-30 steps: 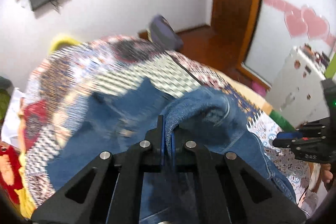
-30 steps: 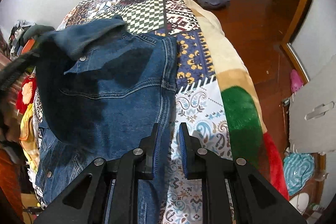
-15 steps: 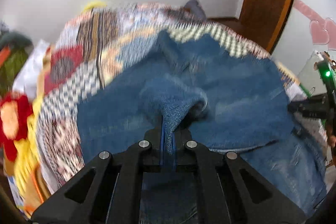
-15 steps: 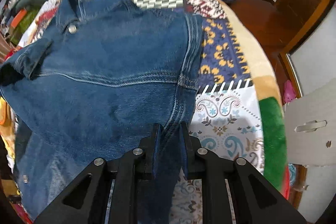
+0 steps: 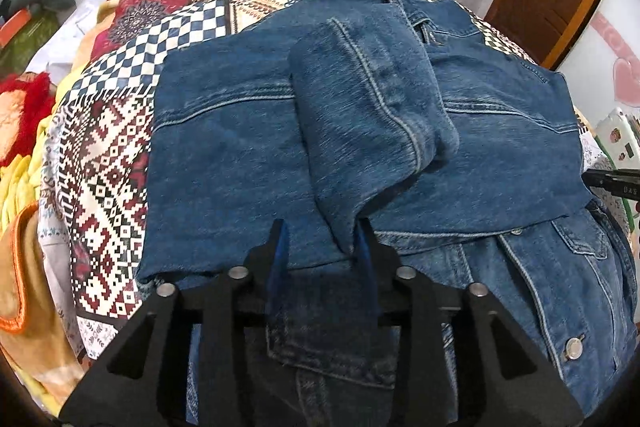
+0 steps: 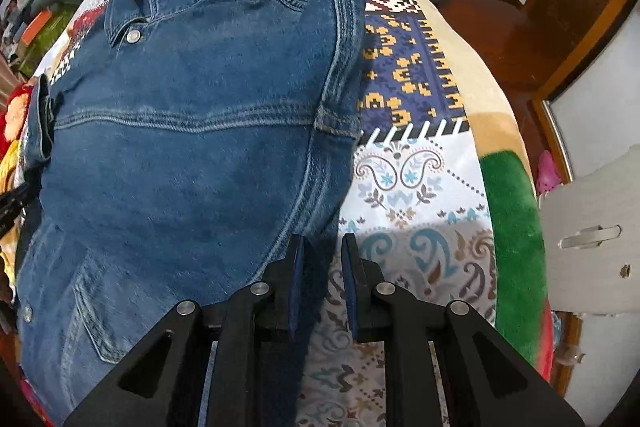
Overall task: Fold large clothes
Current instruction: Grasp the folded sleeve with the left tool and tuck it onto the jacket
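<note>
On the patchwork bedspread (image 5: 120,131) we list one denim jacket (image 6: 192,147), back up, sleeve (image 5: 360,115) folded across it. Left gripper (image 5: 322,247): fingers apart, cuff tip loose between them. Right gripper (image 6: 322,267): fingers apart, astride the jacket's side edge. Risk, in our judgement: either pad snagging denim on withdrawal would drag the fold open.
</note>
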`<state>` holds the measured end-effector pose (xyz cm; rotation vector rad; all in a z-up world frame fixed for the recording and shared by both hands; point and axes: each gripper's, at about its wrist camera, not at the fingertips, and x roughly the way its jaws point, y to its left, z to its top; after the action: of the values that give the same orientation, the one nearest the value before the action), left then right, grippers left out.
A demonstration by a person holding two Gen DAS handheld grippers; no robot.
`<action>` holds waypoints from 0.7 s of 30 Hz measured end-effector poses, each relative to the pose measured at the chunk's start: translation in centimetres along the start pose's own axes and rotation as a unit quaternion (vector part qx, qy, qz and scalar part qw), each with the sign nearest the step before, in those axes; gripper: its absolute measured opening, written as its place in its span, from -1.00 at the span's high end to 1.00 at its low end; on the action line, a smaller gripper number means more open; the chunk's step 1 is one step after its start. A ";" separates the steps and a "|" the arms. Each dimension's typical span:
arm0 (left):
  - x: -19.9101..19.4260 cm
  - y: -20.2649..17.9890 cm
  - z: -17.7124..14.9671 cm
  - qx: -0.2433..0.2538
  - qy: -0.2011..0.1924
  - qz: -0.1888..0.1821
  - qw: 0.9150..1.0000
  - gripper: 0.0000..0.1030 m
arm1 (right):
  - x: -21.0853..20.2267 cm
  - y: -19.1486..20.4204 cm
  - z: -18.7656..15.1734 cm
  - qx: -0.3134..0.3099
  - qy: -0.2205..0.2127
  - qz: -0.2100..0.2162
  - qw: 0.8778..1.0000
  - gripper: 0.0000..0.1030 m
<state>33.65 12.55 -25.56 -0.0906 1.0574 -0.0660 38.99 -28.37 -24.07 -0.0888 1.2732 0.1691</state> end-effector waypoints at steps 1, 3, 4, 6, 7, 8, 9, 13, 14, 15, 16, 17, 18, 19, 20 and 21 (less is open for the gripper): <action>0.0 0.2 -0.1 -0.001 0.000 0.004 1.000 0.12 | -0.1 0.0 -0.2 -0.002 -0.001 -0.002 1.000 0.73; -0.1 0.5 -0.5 0.000 -0.001 0.022 1.000 0.05 | -0.2 0.0 -0.5 -0.005 -0.001 -0.006 1.000 0.73; -0.3 0.6 -0.6 -0.002 0.000 0.023 1.000 0.05 | -0.3 0.0 -0.7 -0.007 -0.001 -0.009 1.000 0.73; -0.8 0.6 -1.0 0.003 0.003 0.031 0.999 0.05 | -0.5 0.1 -1.0 -0.012 0.002 -0.019 1.000 0.73; -1.0 0.4 -1.0 0.013 0.008 0.039 0.999 0.05 | -0.6 0.2 -1.2 -0.015 0.004 -0.023 1.000 0.73; -1.2 0.2 -1.0 0.023 0.010 0.045 0.999 0.06 | -0.7 0.3 -1.3 -0.020 0.008 -0.028 0.999 0.73; -1.5 -0.2 -0.9 0.036 0.011 0.051 0.998 0.06 | -1.0 0.6 -1.7 -0.022 0.010 -0.032 0.999 0.73; -3.5 -2.2 0.1 0.070 -0.010 0.032 0.997 0.05 | -2.1 0.8 -1.5 -0.017 0.006 -0.024 1.000 0.73; -3.9 -2.7 0.5 0.075 -0.018 0.026 0.997 0.05 | -2.3 0.8 -1.2 -0.015 0.002 -0.021 1.000 0.73; -4.4 -3.4 1.1 0.079 -0.026 0.019 0.996 0.05 | -2.6 0.9 -0.9 -0.012 -0.004 -0.019 1.000 0.73; -4.6 -4.1 1.9 0.083 -0.033 0.011 0.996 0.04 | -3.0 0.8 -0.8 -0.010 -0.010 -0.018 1.000 0.73; -4.7 -4.6 2.4 0.085 -0.038 0.005 0.996 -0.03 | -3.4 0.9 -0.6 -0.009 -0.015 -0.018 1.000 0.73; -4.5 -5.2 3.2 0.086 -0.043 -0.002 0.995 -0.09 | -3.7 1.0 -0.4 -0.009 -0.020 -0.019 1.000 0.73; -4.2 -5.8 4.0 0.085 -0.044 -0.008 0.995 -0.19 | -3.9 1.1 -0.2 -0.009 -0.024 -0.021 0.999 0.73; -3.7 -6.2 4.8 0.083 -0.044 -0.009 0.996 -0.26 | -4.2 1.2 -0.1 -0.010 -0.030 -0.023 0.999 0.73; -2.9 -6.6 5.5 0.082 -0.040 -0.007 0.996 -0.33 | -4.2 1.3 0.2 -0.012 -0.033 -0.026 0.999 0.73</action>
<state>36.90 6.48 -19.67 0.0473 0.9669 -0.1601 37.75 -27.36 -19.92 -0.1350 1.2030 0.1416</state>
